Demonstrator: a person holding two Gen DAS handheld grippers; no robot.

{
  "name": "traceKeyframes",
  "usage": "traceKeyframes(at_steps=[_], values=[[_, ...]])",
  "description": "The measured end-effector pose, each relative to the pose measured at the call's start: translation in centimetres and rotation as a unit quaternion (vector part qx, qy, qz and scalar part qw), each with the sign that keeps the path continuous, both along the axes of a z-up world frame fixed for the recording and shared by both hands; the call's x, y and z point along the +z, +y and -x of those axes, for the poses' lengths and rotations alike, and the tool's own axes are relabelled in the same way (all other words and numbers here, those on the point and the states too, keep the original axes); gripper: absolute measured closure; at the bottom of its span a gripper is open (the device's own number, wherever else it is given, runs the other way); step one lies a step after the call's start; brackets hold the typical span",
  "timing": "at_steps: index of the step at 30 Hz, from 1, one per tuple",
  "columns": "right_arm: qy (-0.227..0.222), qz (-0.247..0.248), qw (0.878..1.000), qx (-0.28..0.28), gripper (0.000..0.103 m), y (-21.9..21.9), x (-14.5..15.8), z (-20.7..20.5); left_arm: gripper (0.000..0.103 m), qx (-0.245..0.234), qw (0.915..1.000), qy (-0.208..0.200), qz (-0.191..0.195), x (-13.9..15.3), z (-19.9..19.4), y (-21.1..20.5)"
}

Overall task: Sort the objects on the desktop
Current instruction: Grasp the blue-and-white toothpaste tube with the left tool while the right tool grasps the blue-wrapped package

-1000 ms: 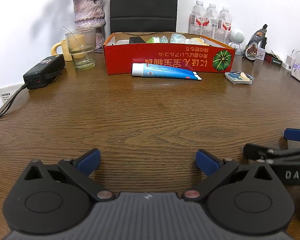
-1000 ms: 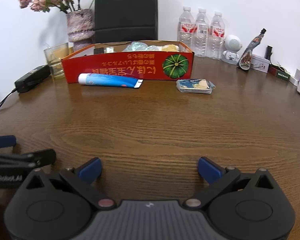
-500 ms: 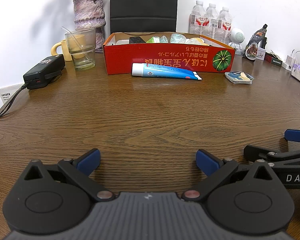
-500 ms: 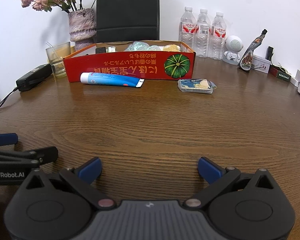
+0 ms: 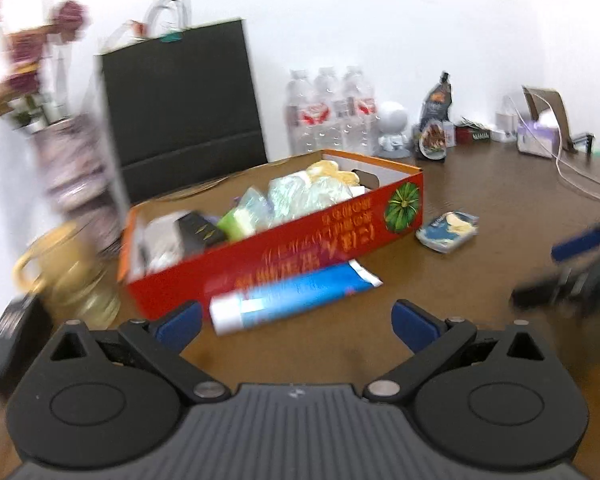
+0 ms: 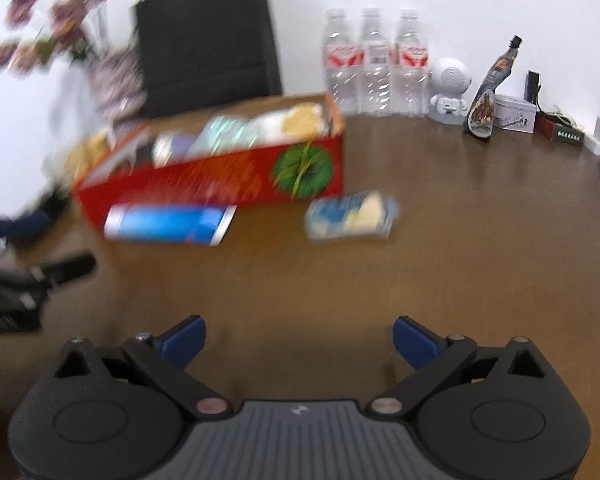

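Both units spread wide and empty: left hand-held gripper poised low over the table, just short of the blue tube; right hand-held gripper poised further back, facing the small blue-and-yellow packet. Tube lying flat, parallel to and just beside the front wall of the red box, cap end toward the left; whether touching the wall cannot be told through the blur. Packet lying flat on the table just off the box's right front corner. Box already loaded with wrapped items and a dark object, leaving limited free space. Heavy motion blur in both views, suggesting fast travel. Likely hazards: overshoot into the box wall, shoving the box toward the glass and the vase on its left; one finger jammed between tube and wall for lack of clearance, rolling the tube away instead of pinching it; squeeze at mid-body deforming the soft tube or letting the rounded surface slip free; thin, flat packet resisting a pinch from above and sliding across the smooth wood. Possible collision between the two units, given close proximity in the shared approach zone before the box.
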State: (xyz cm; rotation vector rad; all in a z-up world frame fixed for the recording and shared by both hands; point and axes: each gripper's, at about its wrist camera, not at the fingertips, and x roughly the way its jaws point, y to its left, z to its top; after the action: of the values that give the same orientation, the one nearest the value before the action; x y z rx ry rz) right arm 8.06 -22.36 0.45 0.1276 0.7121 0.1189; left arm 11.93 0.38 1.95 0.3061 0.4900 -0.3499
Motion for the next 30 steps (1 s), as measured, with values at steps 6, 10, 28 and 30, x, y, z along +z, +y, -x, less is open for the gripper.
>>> traceKeyframes(at_steps=[6,10,28,30], values=[[0.002,0.015,1.0,-0.007,0.003,-2.0,0.2,-5.5,0.008,-0.076,0.9924,0.022,-0.094,-2.5,-5.2,-1.7],[0.018,0.004,1.0,0.018,0.003,-2.9,-1.1,-8.6,0.021,-0.082,0.9919,0.073,-0.065,-2.4,-6.5,-0.2],[-0.03,0.064,0.993,0.091,0.046,1.6,-3.1,-6.4,0.047,-0.052,0.9908,0.125,-0.006,-2.1,-5.8,-0.7],[-0.03,0.065,0.992,0.101,0.07,2.2,-3.0,-4.7,0.055,-0.049,0.9903,0.13,0.002,-2.0,-4.8,-0.7]])
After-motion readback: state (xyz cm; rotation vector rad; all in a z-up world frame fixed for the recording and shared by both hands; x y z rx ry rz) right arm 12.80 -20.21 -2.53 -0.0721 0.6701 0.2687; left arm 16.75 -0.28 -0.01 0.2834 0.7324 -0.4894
